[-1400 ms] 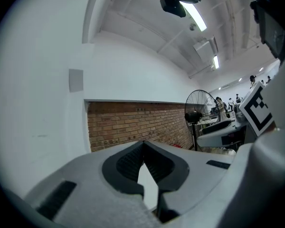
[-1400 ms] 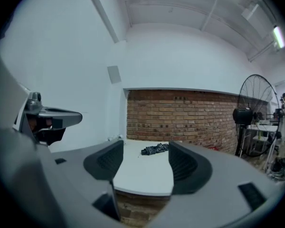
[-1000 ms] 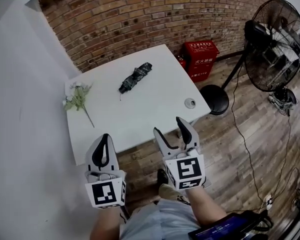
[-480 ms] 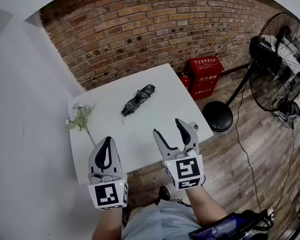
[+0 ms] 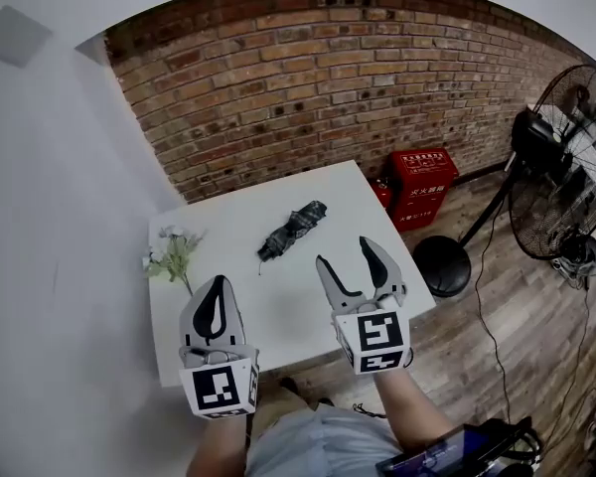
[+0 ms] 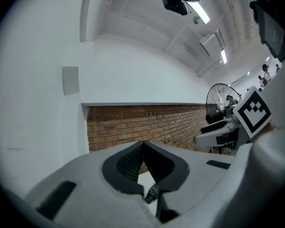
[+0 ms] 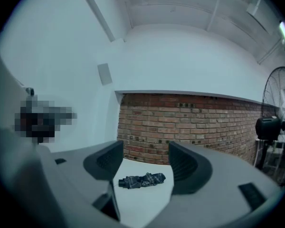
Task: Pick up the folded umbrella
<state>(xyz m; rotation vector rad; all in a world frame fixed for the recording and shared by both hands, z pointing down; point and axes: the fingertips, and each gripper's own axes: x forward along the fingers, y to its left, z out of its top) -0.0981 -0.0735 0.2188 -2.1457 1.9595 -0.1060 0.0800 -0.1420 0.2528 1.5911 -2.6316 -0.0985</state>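
Observation:
The folded umbrella (image 5: 292,231), dark with a grey pattern, lies slantwise on the white table (image 5: 240,217) near its middle. My right gripper (image 5: 346,250) hangs over the table's near edge, open and empty, well short of the umbrella. In the right gripper view the umbrella (image 7: 142,180) shows between the spread jaws of the right gripper (image 7: 143,158), far ahead. My left gripper (image 5: 217,296) is over the near left part of the table with its jaws closed together and nothing in them. In the left gripper view the left gripper (image 6: 143,144) points at the brick wall.
A bunch of pale flowers (image 5: 172,256) lies at the table's left edge. Beyond the table's right side stand a red box (image 5: 424,182) and a black standing fan (image 5: 566,182) with a round base (image 5: 447,263). A brick wall (image 5: 328,78) stands behind the table.
Both grippers have moved forward and up, from in front of the table to over its near edge. Their jaws stand as before. The umbrella has not moved.

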